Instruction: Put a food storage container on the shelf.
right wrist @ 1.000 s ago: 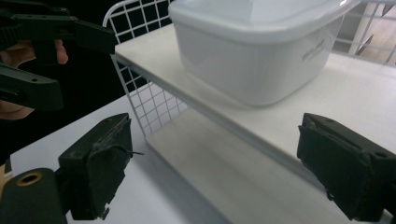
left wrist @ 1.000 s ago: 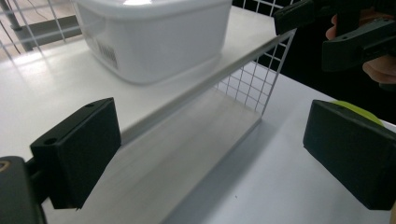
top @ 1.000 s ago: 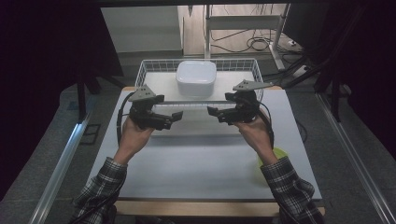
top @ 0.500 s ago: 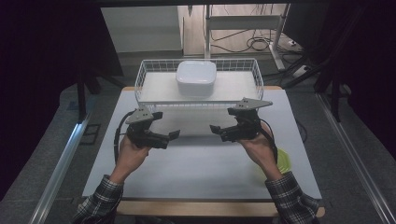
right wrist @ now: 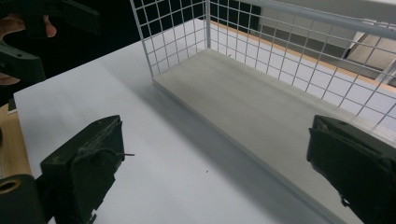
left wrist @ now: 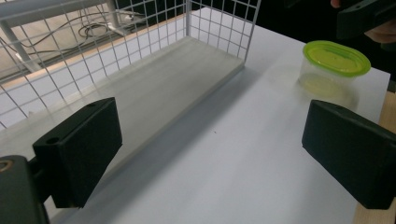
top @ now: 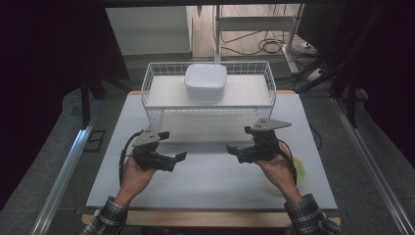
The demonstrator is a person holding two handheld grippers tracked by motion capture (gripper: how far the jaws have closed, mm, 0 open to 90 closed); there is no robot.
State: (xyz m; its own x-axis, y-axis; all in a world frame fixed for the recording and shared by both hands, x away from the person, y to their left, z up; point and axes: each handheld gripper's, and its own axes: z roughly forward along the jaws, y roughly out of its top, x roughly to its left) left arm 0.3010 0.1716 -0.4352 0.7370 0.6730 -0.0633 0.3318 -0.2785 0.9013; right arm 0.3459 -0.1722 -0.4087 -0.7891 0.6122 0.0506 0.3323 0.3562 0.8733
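The left gripper [top: 172, 159] hovered over the white table [top: 215, 181] in front of the wire basket [top: 210, 105], its jaws spread wide with nothing between them; in the left gripper view its two black pads stood far apart at either edge of the picture, with bare tabletop between them; the right gripper [top: 238, 152] hung just as near the basket's front wall, on the other side, its tips turned toward the left gripper's; its jaws had just been opening and stood wide, and nothing lay between them; in the right gripper view the basket's pale floor board [right wrist: 261, 112] ran across behind the open pads, and the left gripper [right wrist: 28, 42] showed at the far corner, beyond the basket's end; each gripper was gripped by a hand in a plaid sleeve [top: 110, 220] that came in from the near edge of the table; inside the basket, against its back wall and about midway along it, sat a white rounded-square container [top: 205, 82], apart from both grippers; in front of the basket's right end, close to the table's right edge, stood a small clear tub with a green lid [left wrist: 334, 63], upright and shut; in the high view the right hand and wrist covered most of it, and only a green sliver [top: 301, 170] showed just beside the wrist.
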